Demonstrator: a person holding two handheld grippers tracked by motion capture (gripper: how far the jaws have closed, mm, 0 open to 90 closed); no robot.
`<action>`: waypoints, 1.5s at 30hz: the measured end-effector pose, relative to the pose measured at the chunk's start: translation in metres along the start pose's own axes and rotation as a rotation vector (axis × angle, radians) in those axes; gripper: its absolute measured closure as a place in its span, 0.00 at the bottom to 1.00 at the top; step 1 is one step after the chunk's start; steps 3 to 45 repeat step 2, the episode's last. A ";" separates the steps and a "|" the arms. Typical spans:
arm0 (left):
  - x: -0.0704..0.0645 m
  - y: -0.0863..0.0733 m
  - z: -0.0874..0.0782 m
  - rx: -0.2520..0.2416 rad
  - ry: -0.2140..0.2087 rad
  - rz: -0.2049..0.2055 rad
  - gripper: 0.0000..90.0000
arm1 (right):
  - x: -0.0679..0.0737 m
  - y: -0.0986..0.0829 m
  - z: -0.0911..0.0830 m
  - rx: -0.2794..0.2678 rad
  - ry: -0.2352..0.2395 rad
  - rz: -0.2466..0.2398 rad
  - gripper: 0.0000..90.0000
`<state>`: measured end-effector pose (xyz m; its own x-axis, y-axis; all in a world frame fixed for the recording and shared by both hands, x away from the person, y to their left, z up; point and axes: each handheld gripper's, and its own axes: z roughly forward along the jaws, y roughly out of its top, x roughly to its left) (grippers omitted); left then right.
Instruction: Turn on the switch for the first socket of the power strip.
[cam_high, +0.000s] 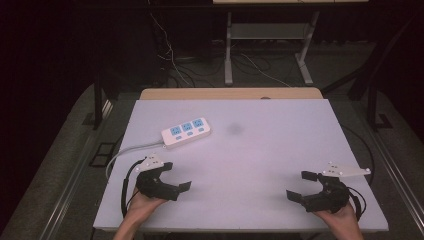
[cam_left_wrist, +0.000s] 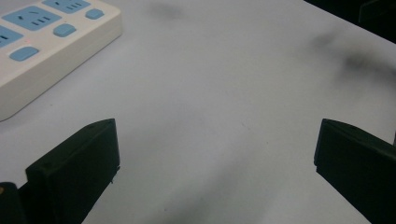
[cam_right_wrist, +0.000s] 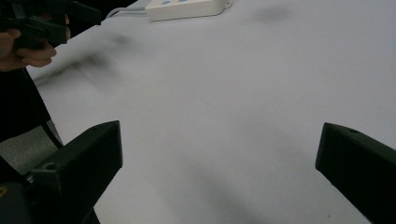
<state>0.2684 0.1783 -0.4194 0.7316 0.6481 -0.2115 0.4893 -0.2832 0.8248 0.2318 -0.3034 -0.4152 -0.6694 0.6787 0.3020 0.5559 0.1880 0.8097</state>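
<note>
The white power strip (cam_high: 186, 132) lay on the table (cam_high: 280, 150), its long axis slanting up to the right, just ahead of the wide-open, empty left gripper (cam_high: 175, 175) and well apart from the equally wide-open right gripper (cam_high: 301, 185).

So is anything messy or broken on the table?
Nothing is broken or spilled. The power strip lies flat, a bit slanted. Only a dark smudge marks the white table to its right.
</note>
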 end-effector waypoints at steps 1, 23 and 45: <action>-0.001 0.000 0.001 0.001 -0.004 0.004 0.00 | 0.000 0.000 0.000 0.001 0.001 0.001 0.00; -0.001 0.000 0.001 0.001 -0.008 0.007 0.00 | 0.001 -0.001 0.000 0.002 0.002 0.000 0.00; -0.001 0.000 0.001 0.001 -0.008 0.007 0.00 | 0.001 -0.001 0.000 0.002 0.002 0.000 0.00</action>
